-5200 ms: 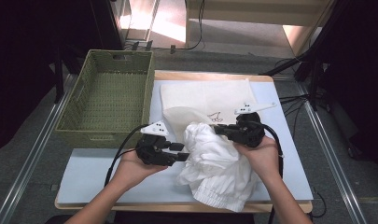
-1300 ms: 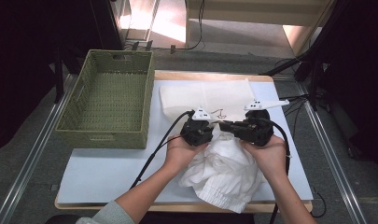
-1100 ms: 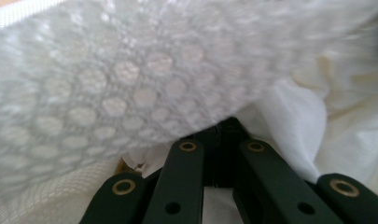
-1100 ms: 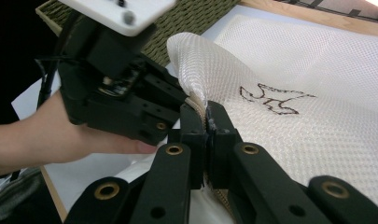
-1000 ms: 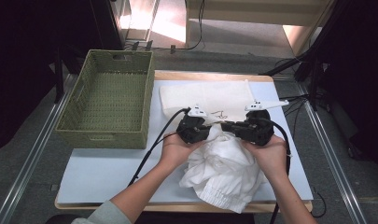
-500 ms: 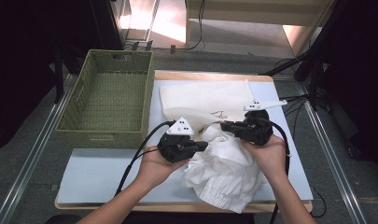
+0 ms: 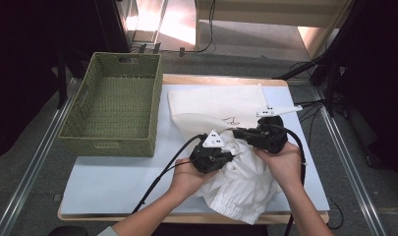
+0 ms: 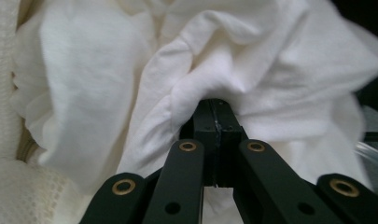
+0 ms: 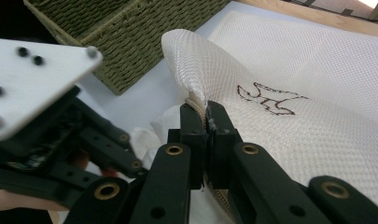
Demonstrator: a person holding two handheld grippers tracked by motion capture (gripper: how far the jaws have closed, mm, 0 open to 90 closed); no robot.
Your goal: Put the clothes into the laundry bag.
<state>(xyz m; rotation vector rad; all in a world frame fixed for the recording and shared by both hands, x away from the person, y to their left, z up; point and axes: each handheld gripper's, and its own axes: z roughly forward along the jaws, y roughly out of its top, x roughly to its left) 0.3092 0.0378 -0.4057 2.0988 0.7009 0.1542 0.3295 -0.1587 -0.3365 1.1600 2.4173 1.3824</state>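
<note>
While pinched in both grippers' fingers (image 8: 214,116), white garment (image 7: 245,182), mesh bag (image 7: 216,103).

The basket (image 7: 112,112) stands at the table's left; right of it lies the mesh bag (image 7: 213,104), the garment (image 7: 243,184) before it.

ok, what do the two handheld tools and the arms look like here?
Both are black. The left tool carries a white three-cornered plate with small dark dots on top; the right tool has a similar white plate. Up close, each has two black link arms with brass-ringed pivots. A black cable trails from each toward the person. Forearms are bare, with a grey sleeve edge at the left elbow.
</note>
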